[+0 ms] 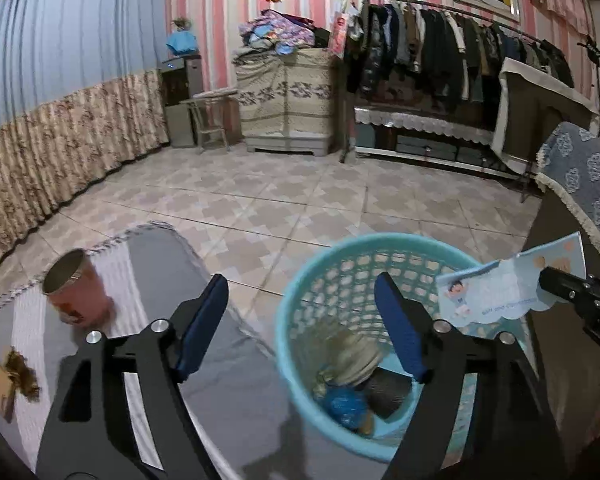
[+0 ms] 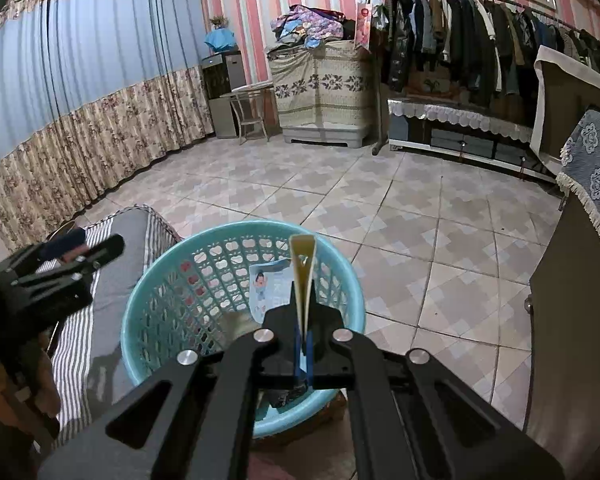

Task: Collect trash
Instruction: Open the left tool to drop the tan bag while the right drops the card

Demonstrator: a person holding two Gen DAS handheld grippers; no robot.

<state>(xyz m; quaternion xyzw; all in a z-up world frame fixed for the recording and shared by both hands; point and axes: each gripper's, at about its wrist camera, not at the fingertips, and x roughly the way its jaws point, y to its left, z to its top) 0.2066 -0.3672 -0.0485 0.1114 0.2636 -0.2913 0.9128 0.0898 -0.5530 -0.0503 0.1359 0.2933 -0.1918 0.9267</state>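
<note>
while the right gripper (image 2: 302, 332) pinches a blue wrapper (image 1: 512, 286) over the basket (image 1: 300, 276), the left gripper (image 1: 300, 320) hangs spread wide with nothing in it.

the basket (image 2: 140, 300) is turquoise mesh, standing on the tiled floor (image 2: 400, 208) just beside a striped cushion (image 1: 228, 380); it already holds a blue ball, a dark lump and something pale and layered. on the cushion a can (image 1: 78, 290) lies tilted with its open mouth up, and near it, at the left edge, sits a brown scrap (image 1: 20, 372) beside an orange piece.
</note>
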